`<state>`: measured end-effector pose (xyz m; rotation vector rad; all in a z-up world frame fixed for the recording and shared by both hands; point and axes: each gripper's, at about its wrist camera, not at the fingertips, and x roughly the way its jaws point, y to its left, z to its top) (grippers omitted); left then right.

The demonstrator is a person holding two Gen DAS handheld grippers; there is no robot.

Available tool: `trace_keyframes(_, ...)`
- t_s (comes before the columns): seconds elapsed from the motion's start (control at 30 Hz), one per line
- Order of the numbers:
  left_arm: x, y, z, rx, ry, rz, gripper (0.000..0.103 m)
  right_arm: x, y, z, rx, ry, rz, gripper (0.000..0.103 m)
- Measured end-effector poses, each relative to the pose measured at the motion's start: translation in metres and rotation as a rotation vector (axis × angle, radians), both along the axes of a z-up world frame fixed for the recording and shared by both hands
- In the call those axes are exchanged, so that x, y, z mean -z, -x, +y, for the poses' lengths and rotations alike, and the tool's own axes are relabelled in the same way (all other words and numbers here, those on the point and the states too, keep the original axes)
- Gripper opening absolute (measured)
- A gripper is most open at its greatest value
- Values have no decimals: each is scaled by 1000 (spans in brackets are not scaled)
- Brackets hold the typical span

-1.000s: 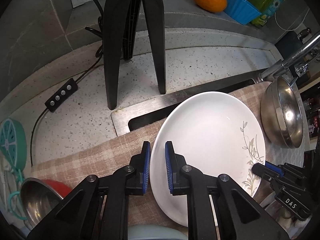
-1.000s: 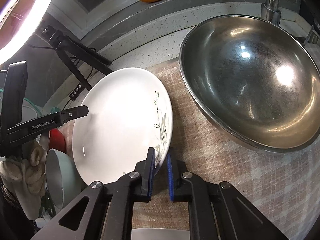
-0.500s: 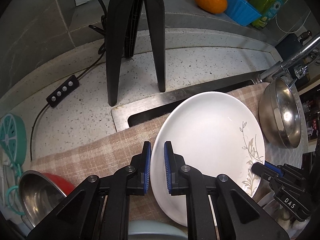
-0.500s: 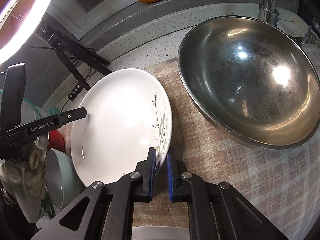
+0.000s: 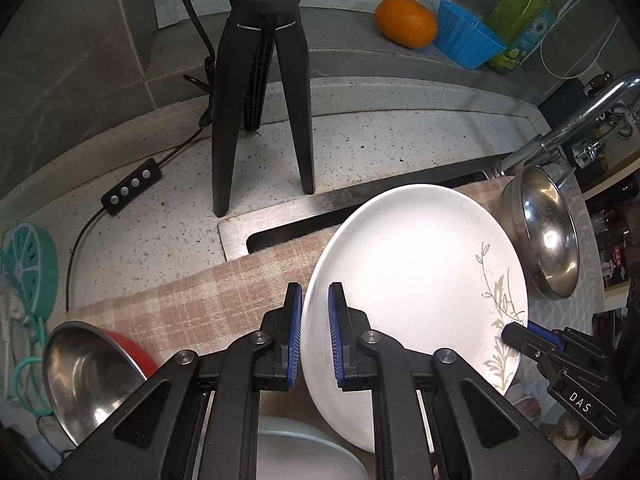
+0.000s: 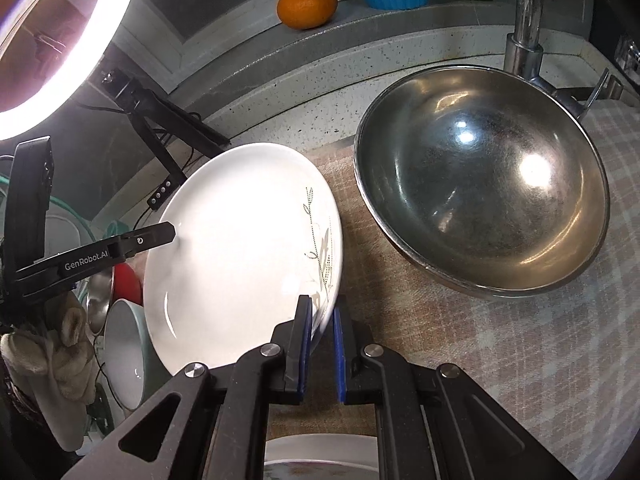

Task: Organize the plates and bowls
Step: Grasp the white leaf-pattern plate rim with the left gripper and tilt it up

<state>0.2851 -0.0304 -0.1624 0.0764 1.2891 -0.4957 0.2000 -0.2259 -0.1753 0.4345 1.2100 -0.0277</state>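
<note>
A white plate (image 5: 416,272) with a grey leaf print hangs tilted above the checked cloth (image 5: 224,292). My left gripper (image 5: 315,334) is shut on its left rim. My right gripper (image 6: 322,350) is shut on the opposite rim, by the leaf print on the plate (image 6: 240,256), and shows in the left wrist view as the right gripper (image 5: 520,330). The left gripper (image 6: 170,232) shows at the plate's far edge in the right wrist view. A large steel bowl (image 6: 480,208) sits on the cloth to the right. Below lie a pale bowl (image 6: 124,352) and another plate (image 6: 320,456).
A black tripod (image 5: 260,92) stands on the speckled counter with a cable and switch (image 5: 132,192). An orange (image 5: 406,22), a blue cup (image 5: 466,34) and a green bottle (image 5: 520,16) line the back ledge. A small steel bowl (image 5: 86,376) over a red one sits at left. The tap (image 6: 526,20) rises behind the large bowl.
The plate has risen a little with both grippers still clamped on it; more of the counter and back ledge shows in the left wrist view.
</note>
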Motion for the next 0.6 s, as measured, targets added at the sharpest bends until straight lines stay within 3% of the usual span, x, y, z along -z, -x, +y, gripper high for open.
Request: trace_keyframes(0.6, -35, 44, 3, -32, 18, -40, 11, -37, 35, -8, -29, -1, -60, 9)
